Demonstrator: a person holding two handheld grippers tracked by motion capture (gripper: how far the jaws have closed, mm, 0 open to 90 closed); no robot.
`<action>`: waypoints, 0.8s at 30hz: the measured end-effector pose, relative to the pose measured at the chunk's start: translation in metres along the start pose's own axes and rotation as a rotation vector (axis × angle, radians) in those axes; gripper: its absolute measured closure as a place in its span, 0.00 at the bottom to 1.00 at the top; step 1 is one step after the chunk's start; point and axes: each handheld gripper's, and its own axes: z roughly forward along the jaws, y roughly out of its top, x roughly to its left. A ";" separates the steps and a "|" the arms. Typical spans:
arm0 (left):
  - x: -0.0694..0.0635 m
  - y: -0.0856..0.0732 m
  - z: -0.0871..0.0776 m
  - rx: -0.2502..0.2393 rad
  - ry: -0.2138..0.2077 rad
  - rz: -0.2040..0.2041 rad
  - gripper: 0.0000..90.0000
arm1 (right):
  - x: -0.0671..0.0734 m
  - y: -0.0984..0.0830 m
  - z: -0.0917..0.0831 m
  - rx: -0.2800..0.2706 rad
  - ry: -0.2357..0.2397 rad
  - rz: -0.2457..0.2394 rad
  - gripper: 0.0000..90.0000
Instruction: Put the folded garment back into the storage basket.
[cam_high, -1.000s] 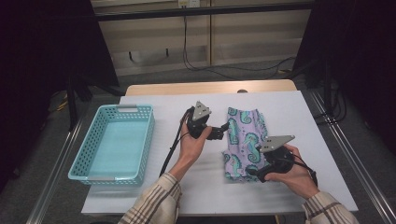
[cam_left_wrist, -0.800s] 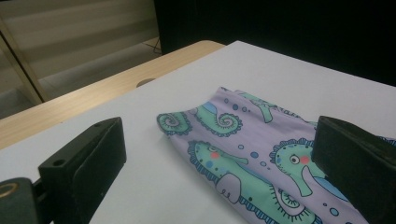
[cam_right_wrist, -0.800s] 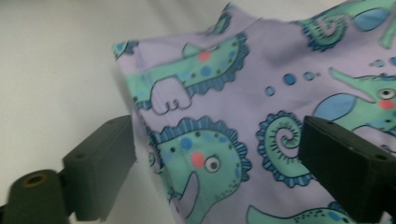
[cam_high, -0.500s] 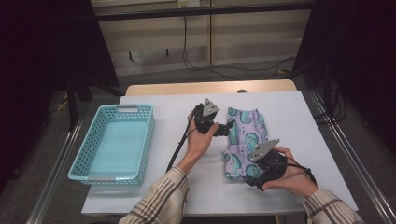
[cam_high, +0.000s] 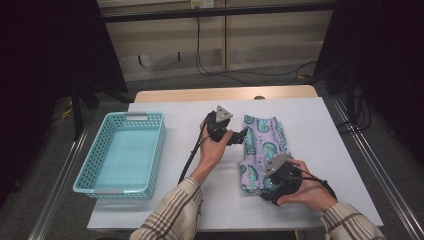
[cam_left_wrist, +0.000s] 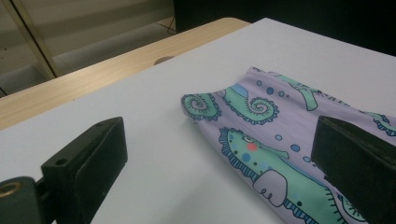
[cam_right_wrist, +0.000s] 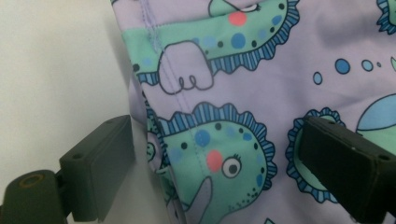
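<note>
A folded lilac cloth (cam_high: 263, 145) printed with green seahorses lies flat on the white table (cam_high: 320, 130), right of centre. My left gripper (cam_high: 242, 136) hovers at the cloth's far left corner, open; in the left gripper view one jaw is over bare table and the other over the cloth (cam_left_wrist: 280, 154). My right gripper (cam_high: 267, 186) is low over the cloth's near left edge, open; in the right gripper view its jaws straddle the hemmed edge of the cloth (cam_right_wrist: 219, 107).
A turquoise plastic basket (cam_high: 122, 152) stands on the left part of the table. A wooden tabletop edge (cam_high: 225, 94) runs along the back. Cables trail from both grippers across the table. Dark floor surrounds the table.
My left gripper has shifted right and slightly nearer the cloth's far left corner. My right gripper has moved left and down along the cloth's near edge.
</note>
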 end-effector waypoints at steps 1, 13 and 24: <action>0.000 0.001 0.000 0.001 0.000 0.001 0.04 | 0.000 0.000 0.000 0.012 -0.002 0.020 0.13; -0.006 0.008 0.003 0.002 -0.005 0.024 0.04 | -0.009 -0.001 -0.002 0.016 0.043 -0.010 0.27; -0.002 0.007 0.003 0.016 0.012 0.037 0.04 | -0.004 -0.003 -0.009 0.050 0.037 -0.047 0.34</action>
